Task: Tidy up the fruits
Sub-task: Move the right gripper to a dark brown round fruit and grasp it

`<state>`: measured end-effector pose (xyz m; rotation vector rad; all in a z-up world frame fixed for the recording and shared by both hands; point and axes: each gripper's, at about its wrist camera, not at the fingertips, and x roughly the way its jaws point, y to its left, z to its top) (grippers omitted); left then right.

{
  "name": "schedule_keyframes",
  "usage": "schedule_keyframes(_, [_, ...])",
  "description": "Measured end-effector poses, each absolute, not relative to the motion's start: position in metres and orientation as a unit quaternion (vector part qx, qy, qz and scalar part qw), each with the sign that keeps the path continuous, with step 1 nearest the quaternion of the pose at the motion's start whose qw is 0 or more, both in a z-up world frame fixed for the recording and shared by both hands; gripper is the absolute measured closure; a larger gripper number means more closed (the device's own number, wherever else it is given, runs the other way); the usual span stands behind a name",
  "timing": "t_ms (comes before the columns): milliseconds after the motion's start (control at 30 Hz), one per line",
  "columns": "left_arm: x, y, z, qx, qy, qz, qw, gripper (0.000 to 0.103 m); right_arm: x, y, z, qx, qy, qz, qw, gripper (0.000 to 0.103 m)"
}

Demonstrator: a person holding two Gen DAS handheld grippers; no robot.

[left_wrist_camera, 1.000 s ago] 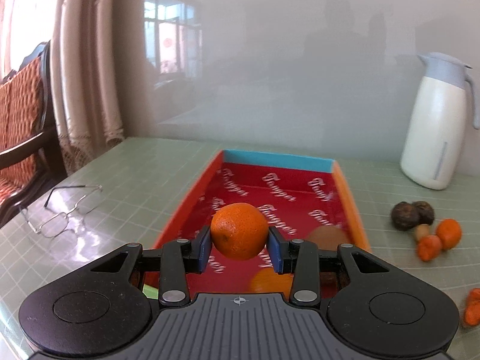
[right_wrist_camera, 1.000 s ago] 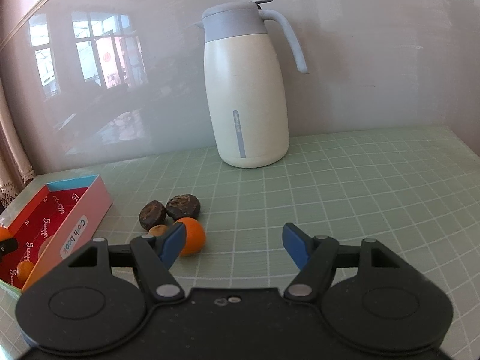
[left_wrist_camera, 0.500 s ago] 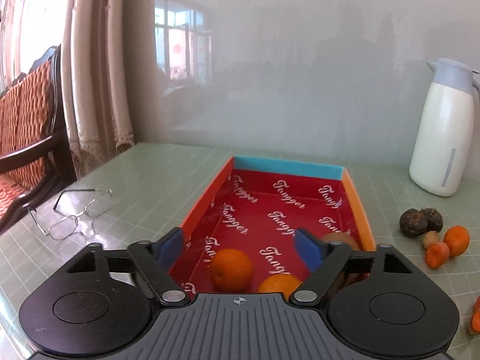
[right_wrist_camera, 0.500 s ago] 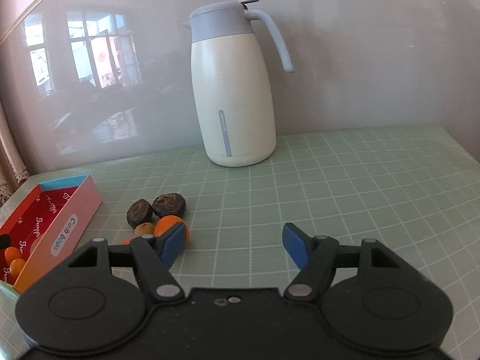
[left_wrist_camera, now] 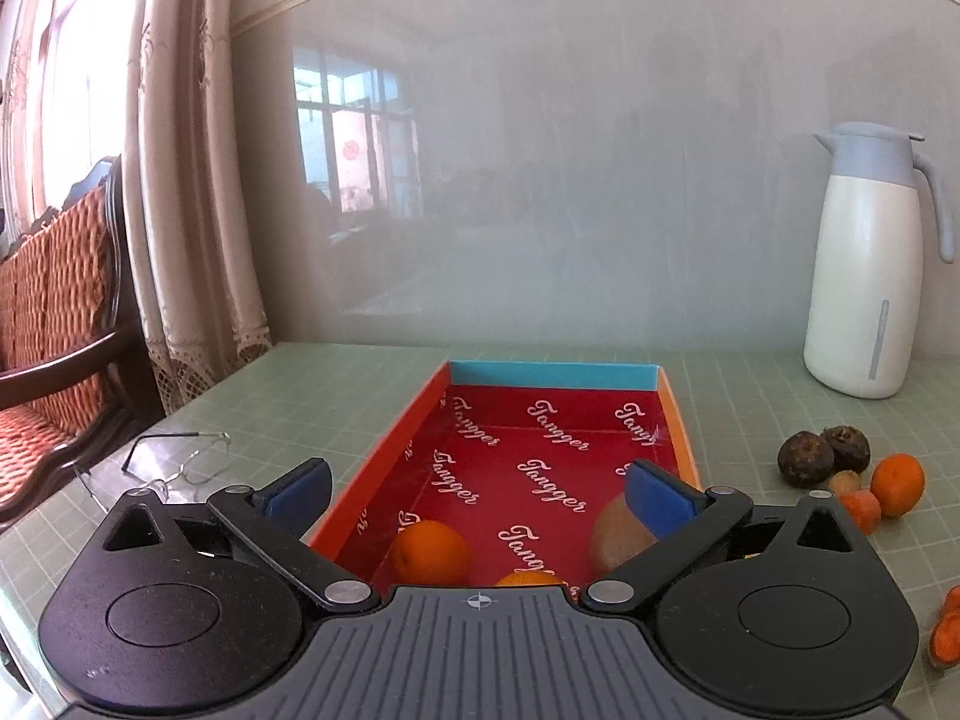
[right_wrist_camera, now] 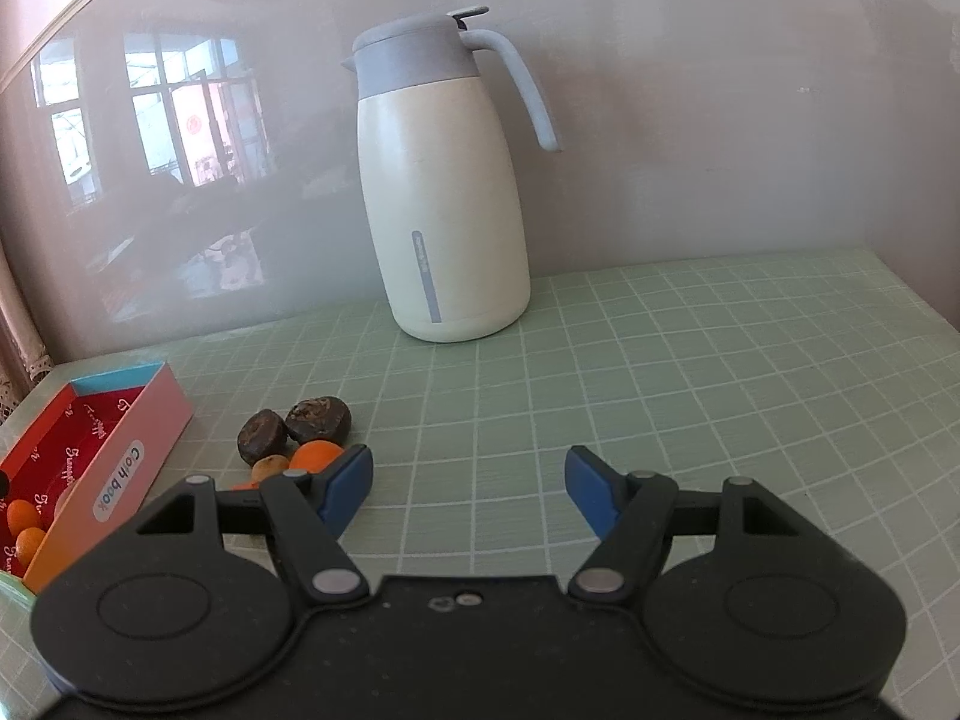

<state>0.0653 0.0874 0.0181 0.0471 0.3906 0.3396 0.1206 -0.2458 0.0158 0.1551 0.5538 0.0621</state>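
The orange (left_wrist_camera: 429, 552) has dropped from the left gripper (left_wrist_camera: 477, 489) into the box (left_wrist_camera: 555, 375), at 7 o'clock on its floor. The jaws are opening, wide, nothing between. Right gripper (right_wrist_camera: 468, 483) is half-wide, empty.

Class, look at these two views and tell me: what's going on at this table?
A person with two hand-held grippers is sorting fruit into a red box. The left gripper is opening, empty, above an orange lying in the box. The right gripper hangs open and empty beside loose fruits on the table.
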Motion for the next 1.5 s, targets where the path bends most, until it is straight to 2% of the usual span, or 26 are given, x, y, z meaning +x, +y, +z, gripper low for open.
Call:
schedule_keyframes(300, [0.064, 0.097, 0.014, 0.034, 0.2, 0.19, 0.961, 0.0, 0.132, -0.214, 0.017, 0.04, 0.264, 0.047, 0.963, 0.03])
schedule_keyframes(533, [0.055, 0.132, 0.017, 0.004, 0.186, 0.233, 0.955, 0.0, 0.145, -0.187, 0.017, 0.018, 0.259, 0.068, 0.963, 0.03])
schedule_keyframes(633, [0.052, 0.146, 0.016, -0.008, 0.184, 0.243, 0.952, 0.0, 0.154, -0.179, 0.017, 0.003, 0.254, 0.065, 0.965, 0.024])
schedule_keyframes(833, [0.047, 0.165, 0.013, -0.017, 0.179, 0.262, 0.948, 0.0, 0.18, -0.169, 0.008, -0.016, 0.267, 0.054, 0.962, 0.02])
schedule_keyframes(1067, [0.051, 0.184, 0.008, -0.03, 0.18, 0.299, 0.937, 0.0, 0.199, -0.156, -0.002, -0.032, 0.278, 0.065, 0.958, 0.021])
schedule_keyframes(1267, [0.05, 0.207, 0.004, -0.052, 0.189, 0.326, 0.925, 0.0, 0.222, -0.15, -0.013, -0.05, 0.307, 0.068, 0.948, 0.029])
schedule_keyframes(1500, [0.052, 0.227, -0.005, -0.079, 0.207, 0.341, 0.914, 0.0, 0.235, -0.141, -0.026, -0.067, 0.332, 0.073, 0.938, 0.029])
